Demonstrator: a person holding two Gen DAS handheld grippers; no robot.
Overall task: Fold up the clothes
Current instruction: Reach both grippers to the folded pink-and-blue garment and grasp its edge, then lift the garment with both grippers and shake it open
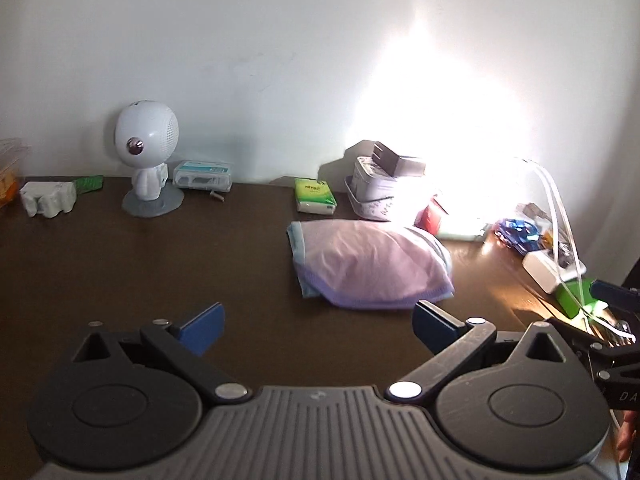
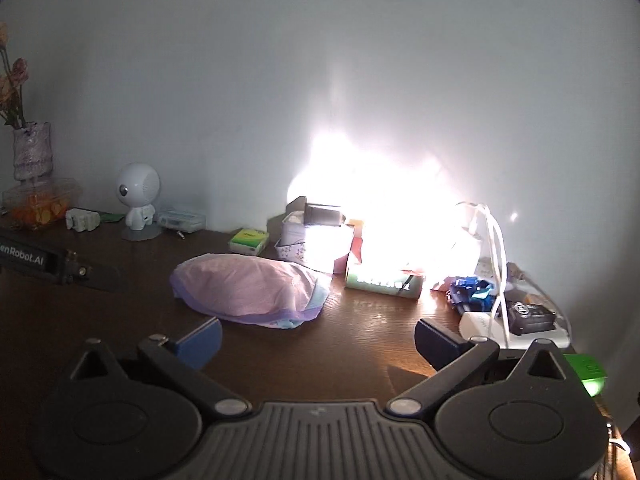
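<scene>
- Strong glare blows out the wall (image 1: pixel 440 112) at right of centre in both views; detail there is lost.
- The dark table (image 1: pixel 120 272) is dim on the left, with a warm reflection at right.
- The tin (image 1: pixel 372 188) casts a shadow leftward on the wall.
- Fisheye bending and dark vignetting at corners.
- Overall soft focus, slight haze.

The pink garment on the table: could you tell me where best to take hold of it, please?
Probably the purple-trimmed hem of the pink garment, approached from the near side: that edge lies flat, facing both open grippers, left and right, with clutter close behind.
</scene>
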